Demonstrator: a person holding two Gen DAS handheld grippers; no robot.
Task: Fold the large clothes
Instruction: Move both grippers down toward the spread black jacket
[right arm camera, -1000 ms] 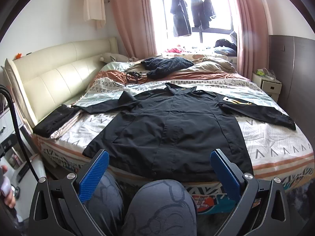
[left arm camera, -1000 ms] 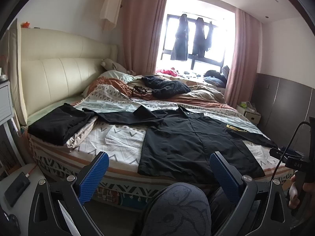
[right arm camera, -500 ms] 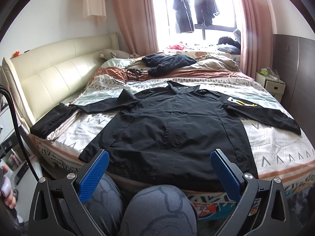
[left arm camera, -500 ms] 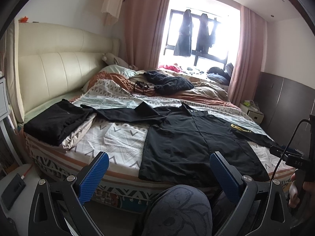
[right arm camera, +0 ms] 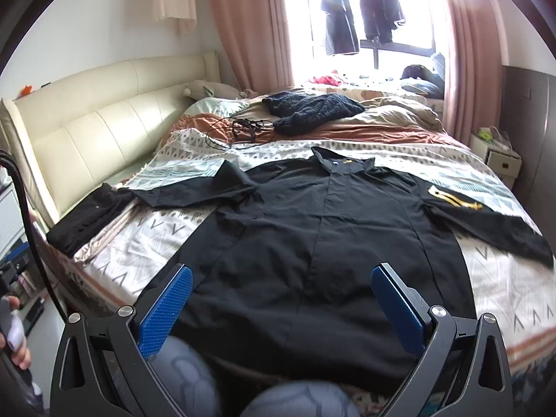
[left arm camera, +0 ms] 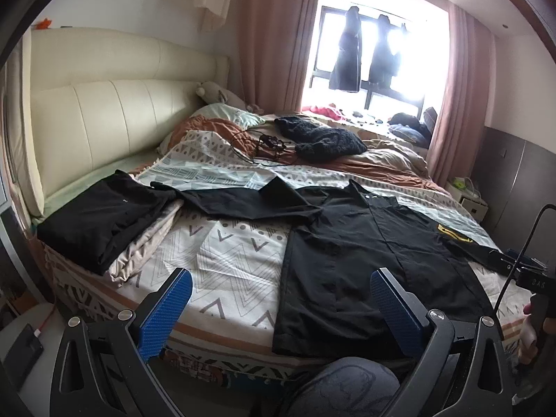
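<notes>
A large black shirt (right arm camera: 312,229) lies spread flat on the patterned bedspread (right arm camera: 153,236), collar toward the window and both sleeves stretched out sideways. Its right sleeve carries a yellow emblem (right arm camera: 455,199). In the left wrist view the same shirt (left arm camera: 365,243) fills the right half of the bed. My left gripper (left arm camera: 279,299) is open, held over the near bed edge left of the shirt's hem. My right gripper (right arm camera: 281,295) is open too, hovering above the shirt's lower hem. Neither touches the cloth.
A folded black garment (left arm camera: 100,219) rests at the bed's left edge on beige cloth. A dark knit (left arm camera: 319,137) and tangled cables (left arm camera: 260,146) lie farther back. A person's knees (right arm camera: 194,375) press against the bed. A nightstand (right arm camera: 500,160) stands at right.
Both grippers have moved forward and closer to the bed; the shirt looks larger in both views. Both stay open and the shirt has not moved.
</notes>
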